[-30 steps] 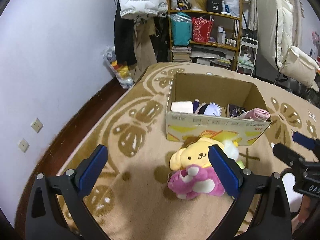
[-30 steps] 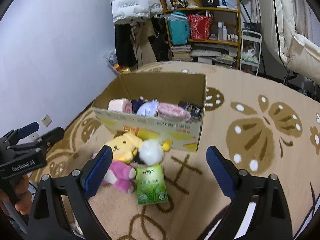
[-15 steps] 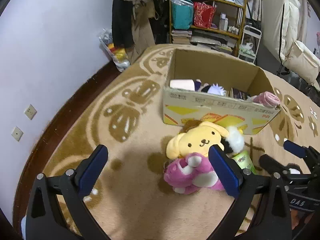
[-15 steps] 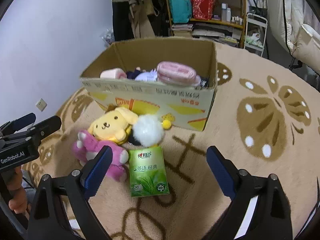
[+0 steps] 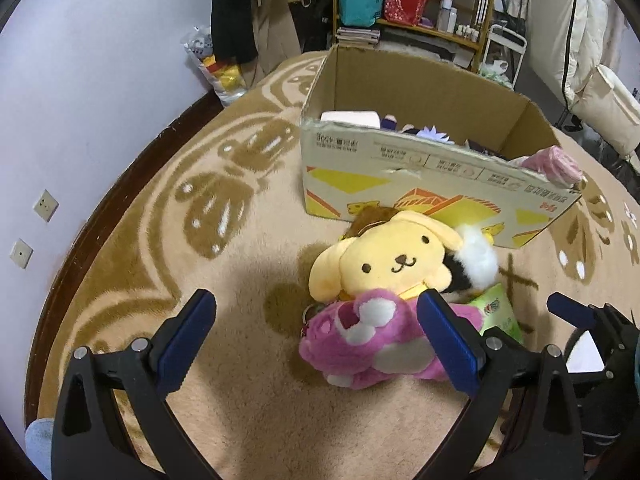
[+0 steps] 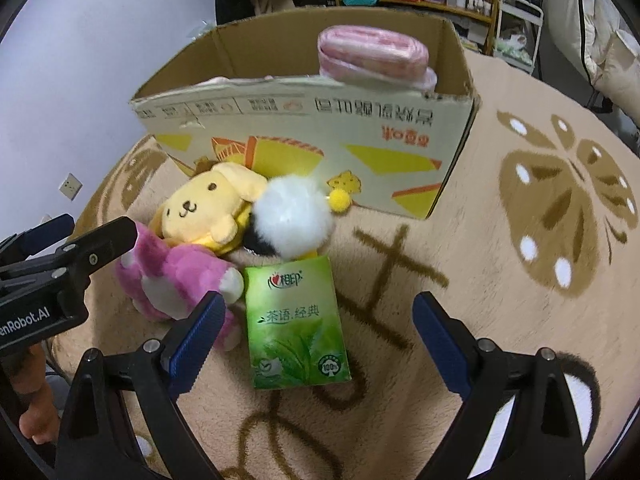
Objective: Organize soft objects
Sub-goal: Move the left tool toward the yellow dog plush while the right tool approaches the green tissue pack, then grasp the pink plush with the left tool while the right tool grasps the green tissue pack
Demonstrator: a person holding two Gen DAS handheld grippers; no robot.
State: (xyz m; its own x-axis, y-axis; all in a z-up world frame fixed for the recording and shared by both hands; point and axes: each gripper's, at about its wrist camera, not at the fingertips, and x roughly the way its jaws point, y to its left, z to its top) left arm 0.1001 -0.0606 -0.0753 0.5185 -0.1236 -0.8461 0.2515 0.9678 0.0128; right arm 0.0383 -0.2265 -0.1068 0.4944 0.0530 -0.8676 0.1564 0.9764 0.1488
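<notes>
A yellow dog plush [image 5: 388, 260] [image 6: 208, 208], a pink plush [image 5: 360, 340] [image 6: 176, 280], a white fluffy ball [image 6: 294, 222] [image 5: 476, 260] and a green tissue pack [image 6: 296, 320] [image 5: 496, 312] lie on the carpet in front of an open cardboard box [image 5: 420, 176] [image 6: 312, 120]. The box holds a pink roll [image 6: 372, 52] and other soft items. My left gripper [image 5: 316, 336] is open, low over the pink plush's left side. My right gripper [image 6: 316, 336] is open, just above the tissue pack.
A beige patterned carpet [image 6: 540, 200] covers the floor. A lilac wall [image 5: 80, 100] with sockets runs on the left. Shelves [image 5: 420, 0], hanging clothes and a white chair [image 5: 600, 100] stand behind the box. The left gripper shows at the left in the right wrist view [image 6: 60, 264].
Both grippers have moved forward and down toward the plush pile and tissue pack, which now look larger. Both stay open. The objects have not moved.
</notes>
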